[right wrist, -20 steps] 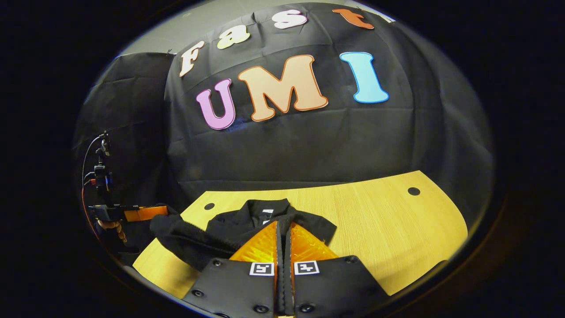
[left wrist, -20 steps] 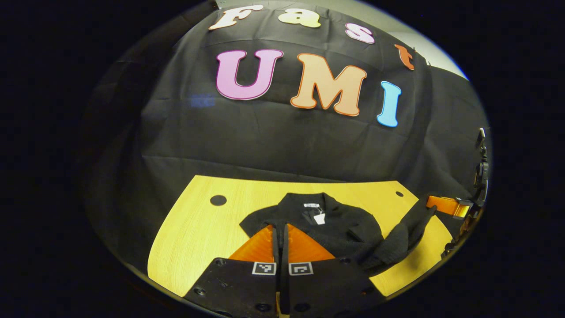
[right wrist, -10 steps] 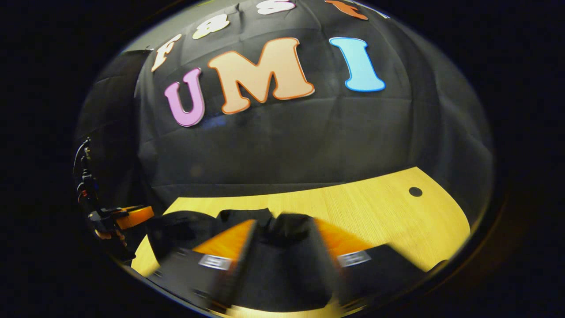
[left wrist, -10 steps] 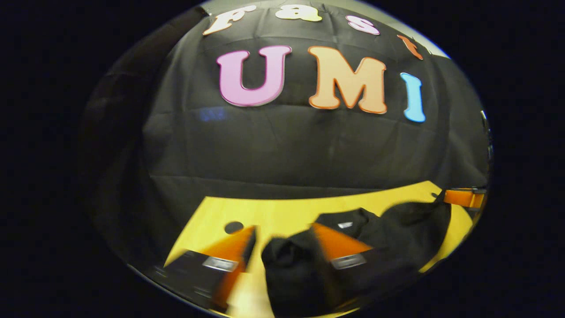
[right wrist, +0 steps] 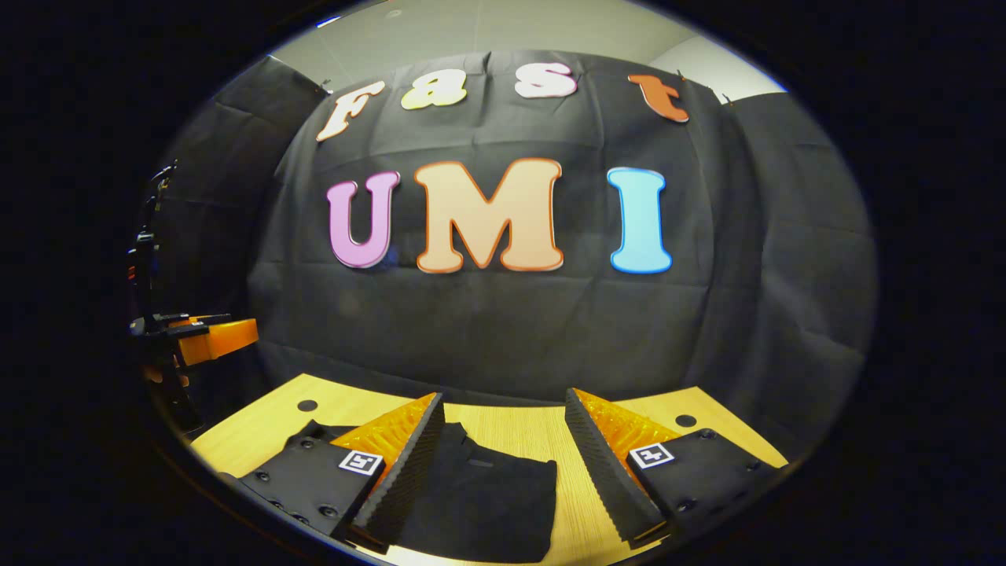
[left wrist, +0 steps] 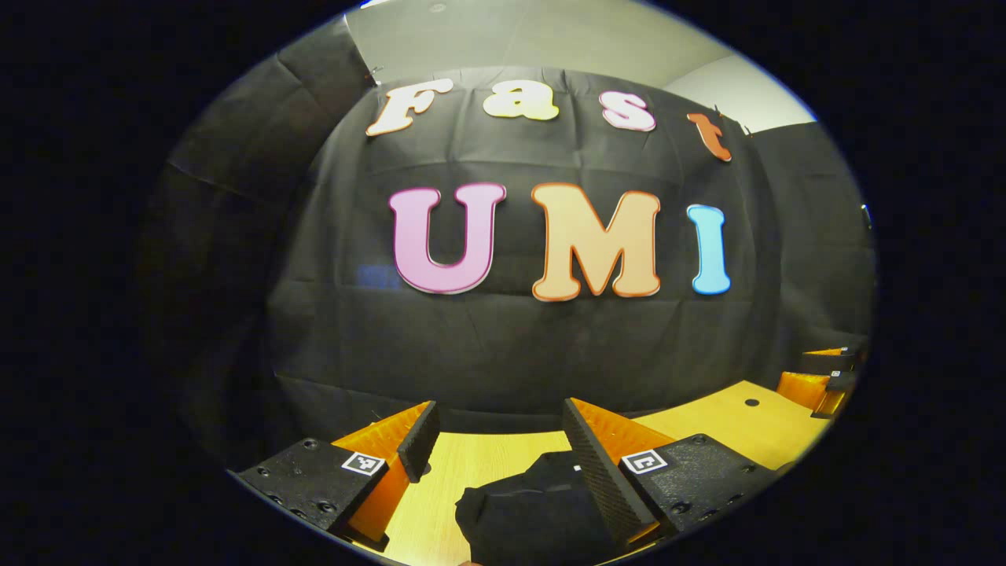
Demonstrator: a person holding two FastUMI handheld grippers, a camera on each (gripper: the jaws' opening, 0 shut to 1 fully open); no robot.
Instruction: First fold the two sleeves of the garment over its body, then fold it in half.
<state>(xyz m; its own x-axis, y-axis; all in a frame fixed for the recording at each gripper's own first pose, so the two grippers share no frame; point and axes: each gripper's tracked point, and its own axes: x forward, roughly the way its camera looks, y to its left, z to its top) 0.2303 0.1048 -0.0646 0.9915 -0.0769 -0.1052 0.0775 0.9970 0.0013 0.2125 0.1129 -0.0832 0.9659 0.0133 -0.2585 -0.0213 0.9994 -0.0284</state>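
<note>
a: on the worktop (right wrist: 519, 428), below both tools, the black garment (right wrist: 479, 495) now lies as a compact dark block. a second ago both tools were pinched shut on its near edge; now the left tool (left wrist: 499, 432) and the right tool (right wrist: 503, 417) stand with fingers wide apart and nothing between them.

b: so they have let go?

a: yes. both carried the cloth forward, opened and lifted clear. in the right gripper view the garment sits flat between and beneath the spread fingers, with a fairly straight far edge, touching neither of them. in the left gripper view its edge shows low down, partly behind that tool's right-hand finger.

b: what does that mean for the task?

a: i'd judge the fold in half has just been laid, after the sleeves. the collar and label that showed before are now covered. i can't see the whole outline, so i can't say how neatly the edges meet.

b: anything else around?

a: two round holes in the worktop (right wrist: 307, 406), well apart from the cloth. in the right gripper view the other tool (right wrist: 212, 336) hovers off to the left, beside a stand with cables (right wrist: 149, 259). in the left gripper view the other tool (left wrist: 821, 376) shows at the right edge.

b: anything in the way?

a: nothing i can see; the wood around the garment is bare.
</note>
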